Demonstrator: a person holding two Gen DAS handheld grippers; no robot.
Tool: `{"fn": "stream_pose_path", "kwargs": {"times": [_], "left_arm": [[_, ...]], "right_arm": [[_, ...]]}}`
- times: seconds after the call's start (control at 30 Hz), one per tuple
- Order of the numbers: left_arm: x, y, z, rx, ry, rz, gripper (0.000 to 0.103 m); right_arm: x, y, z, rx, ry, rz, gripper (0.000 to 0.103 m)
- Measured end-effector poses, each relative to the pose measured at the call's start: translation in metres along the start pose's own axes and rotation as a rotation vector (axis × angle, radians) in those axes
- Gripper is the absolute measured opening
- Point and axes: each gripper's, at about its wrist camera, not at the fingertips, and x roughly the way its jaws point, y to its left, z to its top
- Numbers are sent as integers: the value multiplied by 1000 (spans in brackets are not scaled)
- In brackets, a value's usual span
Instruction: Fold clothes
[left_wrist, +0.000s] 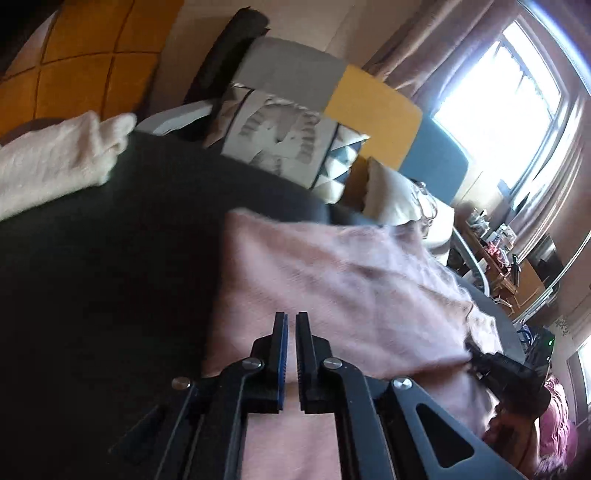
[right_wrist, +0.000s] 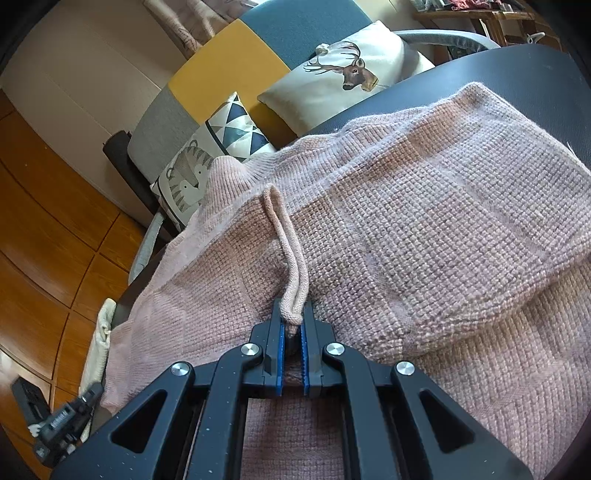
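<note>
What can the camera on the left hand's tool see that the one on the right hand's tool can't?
Only the left wrist view shows a cream knit on the dark table, a bright window, and the left gripper shut above the pink sweater. Only the right wrist view shows the right gripper shut on a fold of that sweater, and a deer cushion. Both show the sweater, table and patchwork sofa.

I saw a coarse, fuzzy pink knitted sweater (right_wrist: 424, 206), matt dark tabletop (left_wrist: 110, 258) under it, glossy orange-brown wooden floor (right_wrist: 40, 229), smooth printed cloth cushions (right_wrist: 354, 70), matt black plastic gripper fingers (right_wrist: 274, 325) with ribbed blue pads
</note>
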Motion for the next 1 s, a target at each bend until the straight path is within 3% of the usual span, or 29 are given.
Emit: {"fn": "stream_pose_path", "kwargs": {"times": [0.13, 0.27, 0.33, 0.4, 0.47, 0.53, 0.63, 0.73, 0.8, 0.9, 1.0], "left_arm": [[37, -17, -2, 87, 67, 93, 6], [37, -10, -6, 67, 36, 50, 6], [38, -3, -6, 34, 36, 12, 6], [38, 2, -6, 11, 33, -11, 6], [38, 2, -6, 5, 32, -17, 6], [39, -1, -6, 16, 28, -7, 6], [39, -2, -6, 21, 26, -2, 6], [39, 0, -6, 14, 25, -12, 6], [38, -1, -7, 17, 22, -9, 6], [38, 0, -7, 19, 21, -10, 6], [38, 2, -7, 9, 21, -24, 6]], "right_arm": [[-1, -2, 0, 10, 2, 10, 4], [-4, -4, 3, 24, 25, 32, 5], [-12, 5, 5, -14, 34, -6, 12], [-32, 27, -1, -83, -24, -84, 18], [-48, 56, -11, -161, -81, -43, 21], [-49, 96, -24, -285, -76, 17, 23], [-12, 149, -50, -426, 116, 113, 23], [21, 174, -71, -441, 203, 156, 23], [34, 178, -75, -466, 228, 130, 23], [33, 158, -68, -449, 227, 84, 4], [18, 130, -51, -416, 179, 16, 4]]}}
